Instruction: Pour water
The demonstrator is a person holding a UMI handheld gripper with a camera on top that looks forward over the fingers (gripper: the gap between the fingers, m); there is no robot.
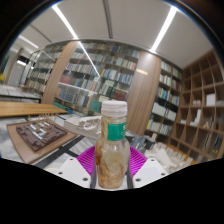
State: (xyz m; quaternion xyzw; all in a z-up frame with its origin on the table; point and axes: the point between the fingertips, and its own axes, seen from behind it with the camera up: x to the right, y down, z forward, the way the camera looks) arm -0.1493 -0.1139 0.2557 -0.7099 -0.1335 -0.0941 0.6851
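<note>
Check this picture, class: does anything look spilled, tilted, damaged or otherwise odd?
Nothing stands out. The bottle is upright between the gripper fingers, white cap on, no spill visible. The tray lies flat on the table beside it.

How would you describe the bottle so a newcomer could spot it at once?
Before the long wall of bookshelves, look down to the gripper. The bottle stands upright between its pink pads, the only clear container here, with a white cap and green label band.
</note>
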